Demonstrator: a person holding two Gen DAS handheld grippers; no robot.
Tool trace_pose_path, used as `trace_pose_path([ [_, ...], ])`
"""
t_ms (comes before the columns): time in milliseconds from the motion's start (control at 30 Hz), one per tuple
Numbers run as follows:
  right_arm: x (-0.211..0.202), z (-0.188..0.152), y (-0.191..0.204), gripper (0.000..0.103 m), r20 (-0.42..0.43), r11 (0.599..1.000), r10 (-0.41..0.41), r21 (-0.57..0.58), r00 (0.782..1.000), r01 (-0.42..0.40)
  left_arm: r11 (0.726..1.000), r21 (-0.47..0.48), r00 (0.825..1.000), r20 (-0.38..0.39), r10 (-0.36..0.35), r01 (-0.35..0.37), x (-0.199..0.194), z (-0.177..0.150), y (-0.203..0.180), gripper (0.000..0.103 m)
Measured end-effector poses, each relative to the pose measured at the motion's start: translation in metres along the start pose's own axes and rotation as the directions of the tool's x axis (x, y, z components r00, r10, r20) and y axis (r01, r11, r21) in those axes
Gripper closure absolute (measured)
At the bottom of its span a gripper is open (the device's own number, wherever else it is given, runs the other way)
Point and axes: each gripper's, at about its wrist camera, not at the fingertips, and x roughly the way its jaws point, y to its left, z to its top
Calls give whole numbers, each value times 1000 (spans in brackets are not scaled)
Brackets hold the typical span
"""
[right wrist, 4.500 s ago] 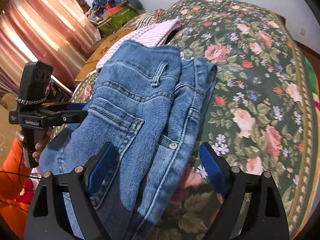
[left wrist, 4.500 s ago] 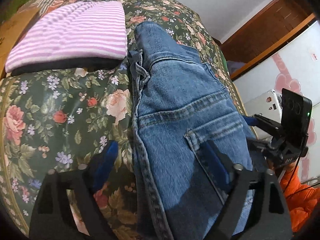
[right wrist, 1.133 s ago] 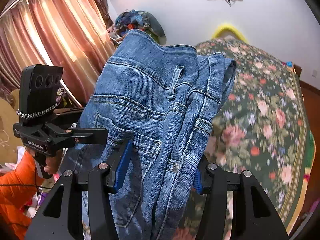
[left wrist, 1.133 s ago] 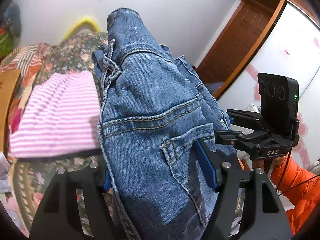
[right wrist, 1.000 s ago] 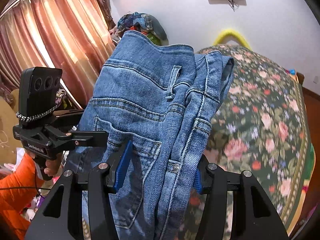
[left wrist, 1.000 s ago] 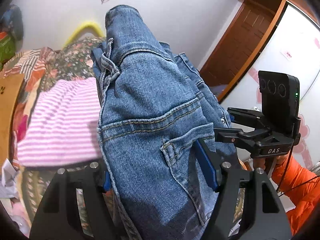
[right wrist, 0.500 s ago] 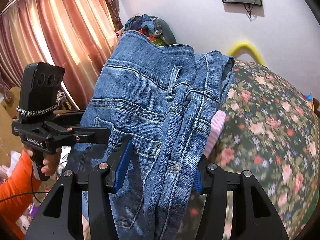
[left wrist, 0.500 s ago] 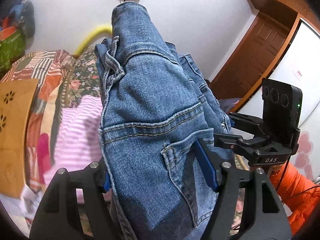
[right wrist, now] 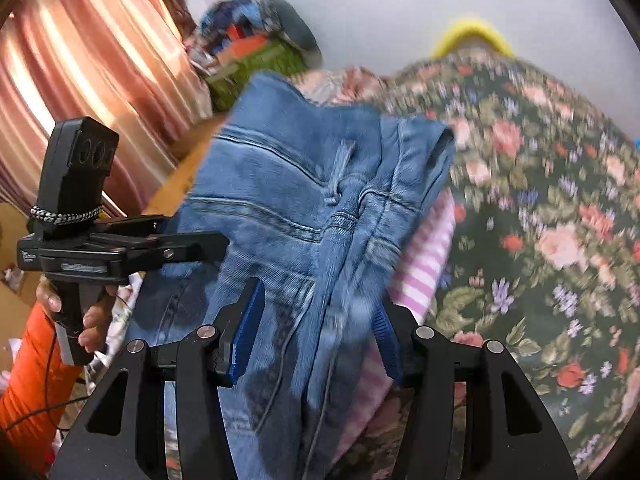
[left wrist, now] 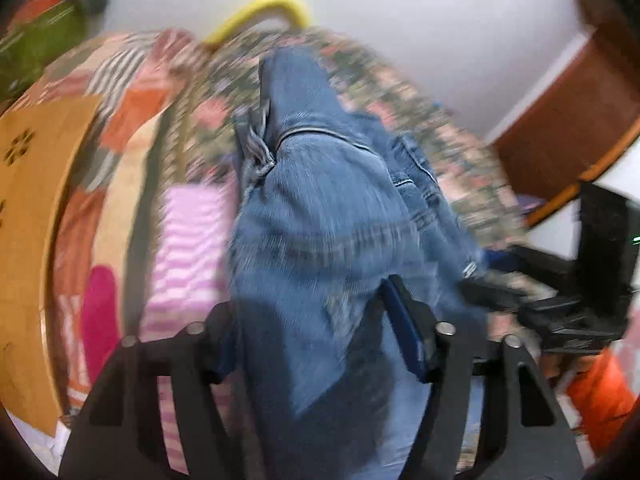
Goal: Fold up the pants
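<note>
The folded blue jeans (left wrist: 328, 232) fill the middle of both wrist views, held up off the bed and blurred by motion. My left gripper (left wrist: 316, 332) is shut on the jeans' near edge, denim bunched between its blue pads. My right gripper (right wrist: 316, 332) is shut on the jeans (right wrist: 304, 208) at the other side, by the waistband and belt loop. Each gripper shows in the other's view: the right one (left wrist: 568, 300) at the right edge, the left one (right wrist: 120, 252) at the left.
A folded pink-and-white striped garment (left wrist: 192, 248) lies on the floral bedspread (right wrist: 540, 208) under and beyond the jeans. A wooden board (left wrist: 32, 208) stands at the bed's left. Curtains (right wrist: 80, 72) and a pile of bags (right wrist: 256, 48) lie behind. A wooden door (left wrist: 568, 120) is at the right.
Both grippers have swung down and forward with the jeans, which now hang lower over the bed near the striped garment. Both views are motion-blurred. The grip on the denim is unchanged.
</note>
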Motion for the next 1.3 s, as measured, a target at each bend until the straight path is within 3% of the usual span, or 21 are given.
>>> trace_pose_path([
  [33,2,-4,-4,52,2,1000,-17,-4,1000,17,1000,-4,1000,4,15,-15,4,-3,7,40],
  [133,-1,-13,-13,52,-14,1000,1,12,1000,0,999,-33,999,34,-27,28,-6,-11,21,40],
  [200,-10,-17,-10,52,-6,1000,-8,4,1000,8,999,-4,997,60,41,-40,-18,-15,17,40],
  [267,-27,-20,-4,52,23,1000,-26,-6,999,26,987,44,985,91,149,-153,-34,-24,6,40],
  [333,-52,-21,7,52,70,999,-36,-26,997,38,978,72,975,117,188,-197,-50,-32,-6,40],
  [533,-124,-25,51,52,211,993,-44,-100,976,67,972,84,958,206,198,-218,-105,-51,-44,40],
  [667,-173,-34,89,50,286,984,-22,-161,958,71,973,92,938,298,178,-214,-156,-71,-88,40],
  [767,-208,-47,111,45,351,981,-3,-178,937,70,969,111,907,389,161,-220,-201,-93,-125,40],
  [900,-259,-71,144,45,445,977,11,-194,895,85,980,113,880,467,91,-161,-250,-119,-160,40],
  [1033,-299,-94,164,44,514,975,31,-203,857,87,975,125,832,548,84,-181,-294,-153,-196,40],
  [1167,-340,-123,186,38,588,973,46,-210,808,97,961,125,765,633,113,-245,-335,-193,-230,40],
  [1300,-367,-150,200,36,640,971,41,-207,767,121,951,132,703,703,110,-280,-366,-231,-256,27],
])
